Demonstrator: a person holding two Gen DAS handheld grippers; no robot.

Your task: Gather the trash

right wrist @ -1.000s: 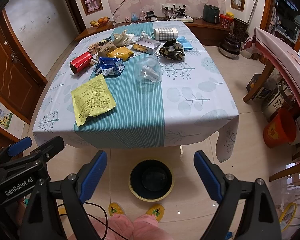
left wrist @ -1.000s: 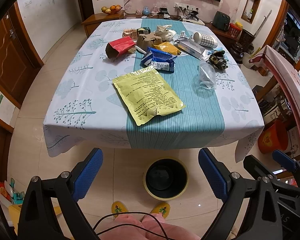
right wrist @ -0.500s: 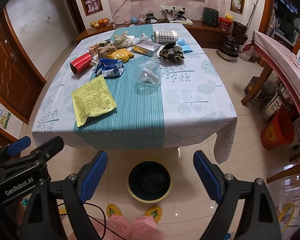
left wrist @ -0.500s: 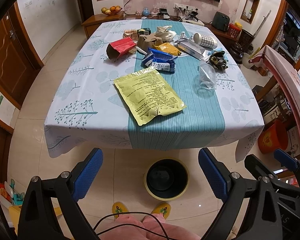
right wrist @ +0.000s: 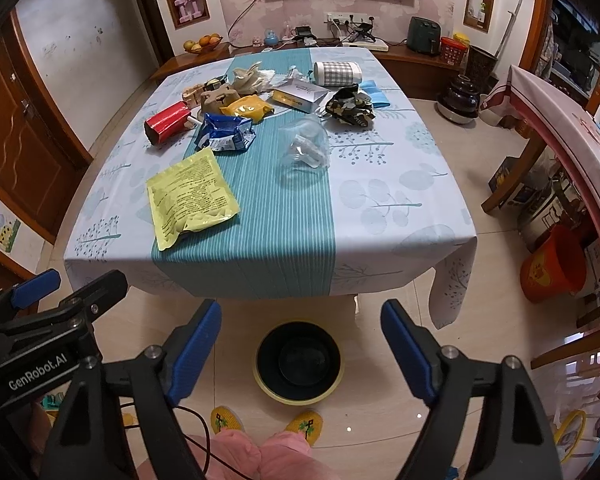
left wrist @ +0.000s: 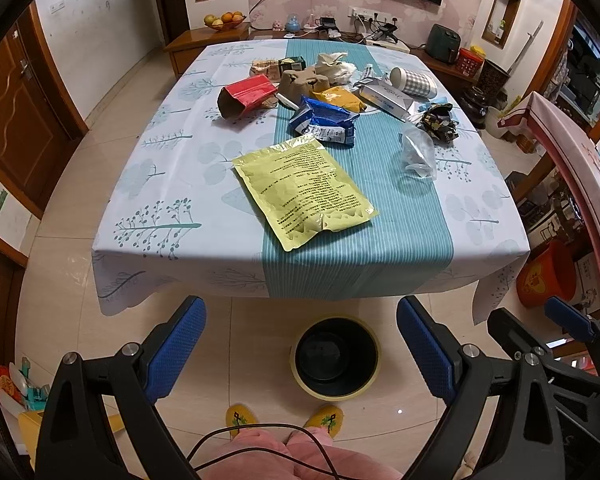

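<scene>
Near the counter's (left wrist: 172, 236) front edge: yellow pouch (left wrist: 306, 190), light, limp, slick film, pinch its near corner. Left gripper (left wrist: 300, 350) fingers wide, empty; right gripper (right wrist: 300, 346) closing on nothing.

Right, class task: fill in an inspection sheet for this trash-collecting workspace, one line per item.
Surface: table under a leaf-print cloth with a teal stripe.
Job's things: yellow pouch nearest; blue wrappers, red carton, clear plastic cup behind; black bin on the floor.
Clutter: checked cup, white box, crumpled paper at the far end.
Grippers: left gripper open, empty; right gripper closing, nothing between its jaws.
Cables: black cable over the person's knees.
Surroundings: orange bucket, fruit bowl.
</scene>
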